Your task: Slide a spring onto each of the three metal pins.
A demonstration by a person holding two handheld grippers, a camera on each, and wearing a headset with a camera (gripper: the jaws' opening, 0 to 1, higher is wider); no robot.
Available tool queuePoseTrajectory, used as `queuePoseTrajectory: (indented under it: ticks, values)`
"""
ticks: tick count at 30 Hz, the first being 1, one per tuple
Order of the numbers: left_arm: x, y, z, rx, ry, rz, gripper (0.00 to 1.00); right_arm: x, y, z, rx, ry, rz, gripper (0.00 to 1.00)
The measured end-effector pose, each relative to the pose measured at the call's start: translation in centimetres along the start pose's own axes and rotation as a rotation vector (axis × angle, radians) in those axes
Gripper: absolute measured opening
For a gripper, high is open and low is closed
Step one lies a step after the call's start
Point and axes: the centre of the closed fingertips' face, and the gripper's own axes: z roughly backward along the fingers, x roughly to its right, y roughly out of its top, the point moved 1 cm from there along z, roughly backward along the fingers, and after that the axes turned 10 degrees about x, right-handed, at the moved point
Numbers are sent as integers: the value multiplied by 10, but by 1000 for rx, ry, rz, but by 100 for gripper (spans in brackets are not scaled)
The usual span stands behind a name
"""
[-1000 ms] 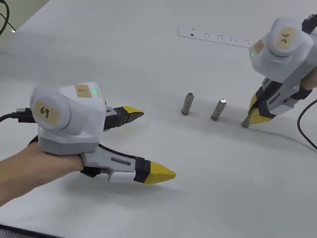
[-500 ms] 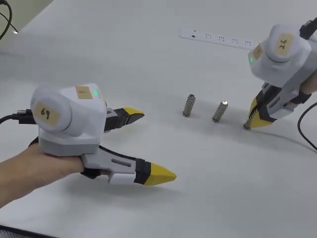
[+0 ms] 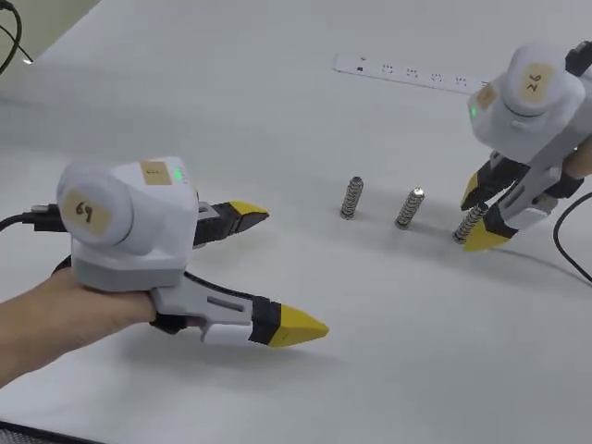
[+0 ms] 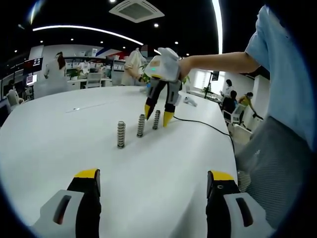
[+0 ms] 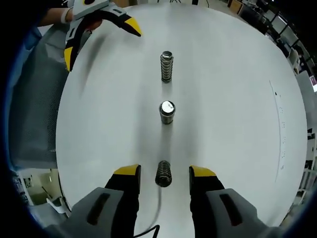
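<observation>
Three springs stand in a short row on the white table [image 3: 277,102], each a grey coil. The first spring [image 3: 351,197] and the middle spring [image 3: 410,207] stand upright, and the middle one shows a bright metal pin top. The third spring [image 3: 470,223] leans a little, and in the right gripper view its top [image 5: 163,173] looks dark, so whether a pin top shows there cannot be told. The right gripper [image 3: 475,222] is over this third spring with its jaws apart, one yellow tip on each side of the coil and a small gap at either side. The left gripper [image 3: 277,268] sits well apart from the row, near the person, with its jaws spread wide and nothing between them. Between it and the springs lies bare table. A white power strip [image 3: 402,70] lies well beyond the row. A black cable [image 3: 566,242] curves on the table just beside the right gripper. In the left gripper view the table's rounded edge [image 4: 233,148] runs past on the right, near a person's blue sleeve [image 4: 282,74].
</observation>
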Motion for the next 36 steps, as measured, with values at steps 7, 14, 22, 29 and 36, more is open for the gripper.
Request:
queuePoseTrajectory:
  ticks: [7, 14, 22, 29, 36]
  values:
    - [0, 1, -1, 1, -2, -3, 86, 0, 3, 0, 76, -22, -31, 62]
    - [1, 1, -2, 1, -4, -3, 87, -2, 6, -1, 150, -42, -70, 80]
    - [-1, 3, -5, 2, -7, -12, 88, -6, 7, 1, 251, -84, -124, 98]
    - [-1, 9, -5, 10, -1, -20, 88, -18, -2, 5, 292, -109, -169, 99]
    - [0, 13, -3, 7, 2, -31, 90, -31, -7, 14, 358, -147, -232, 99]
